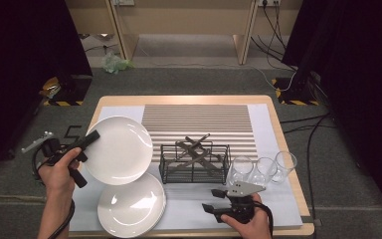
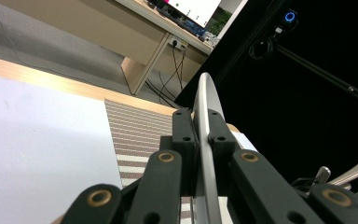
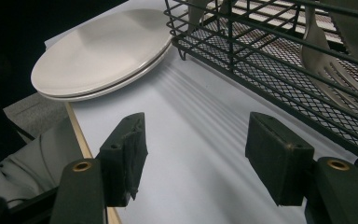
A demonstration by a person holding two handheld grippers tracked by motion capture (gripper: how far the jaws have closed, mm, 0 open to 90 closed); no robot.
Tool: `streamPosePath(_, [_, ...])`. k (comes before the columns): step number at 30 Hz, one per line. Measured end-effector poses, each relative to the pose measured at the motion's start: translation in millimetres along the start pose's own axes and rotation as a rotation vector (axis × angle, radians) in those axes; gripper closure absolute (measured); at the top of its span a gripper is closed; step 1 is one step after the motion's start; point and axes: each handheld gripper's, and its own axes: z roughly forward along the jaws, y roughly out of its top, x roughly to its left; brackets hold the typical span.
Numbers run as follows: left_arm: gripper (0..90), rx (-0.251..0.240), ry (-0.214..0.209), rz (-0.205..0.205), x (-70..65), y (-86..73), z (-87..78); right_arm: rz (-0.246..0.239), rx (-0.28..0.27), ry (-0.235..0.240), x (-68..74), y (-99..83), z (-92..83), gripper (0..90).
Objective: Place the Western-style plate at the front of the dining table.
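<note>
A white plate [image 1: 122,149] hangs tilted above the table's left side, and my left gripper [image 1: 90,139] is shut on its left rim. In the left gripper view the plate's rim [image 2: 209,107] stands edge-on, pinched between the two black pads [image 2: 184,133]. Below it a stack of white plates [image 1: 132,204] lies on the white mat; the stack [image 3: 102,51] also shows in the right gripper view. My right gripper [image 1: 210,200] rests near the front edge, its jaws wide apart [image 3: 193,147] over bare mat with nothing between them.
A black wire basket [image 1: 195,163] holding metal cutlery stands mid-table on a striped mat [image 1: 199,119]. Three clear glasses [image 1: 263,168] stand to its right. The basket's mesh wall [image 3: 279,60] is close ahead of the right gripper.
</note>
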Motion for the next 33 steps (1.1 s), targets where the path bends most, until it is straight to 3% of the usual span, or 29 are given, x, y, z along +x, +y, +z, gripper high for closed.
streamPosePath(7, [84.8, 0.002, -0.001, 0.005, 0.5, 0.1, 2.8, 0.003, 0.000, 0.000, 0.0, -0.5, -0.3, 38.5])
streamPosePath(18, [84.9, 0.004, 0.006, 0.047, -3.8, 2.0, 10.9, 0.001, 0.000, 0.000, -0.2, -1.1, 0.0, 38.5])
streamPosePath(27, [85.0, 0.006, 0.018, 0.098, -9.4, 3.4, 18.9, 0.008, -0.003, -0.001, -0.2, -1.1, -0.4, 38.5])
streamPosePath(33, [85.1, -0.003, 0.023, 0.153, -13.4, 5.4, 24.0, 0.009, -0.005, 0.000, -0.3, -1.3, -0.3, 38.6])
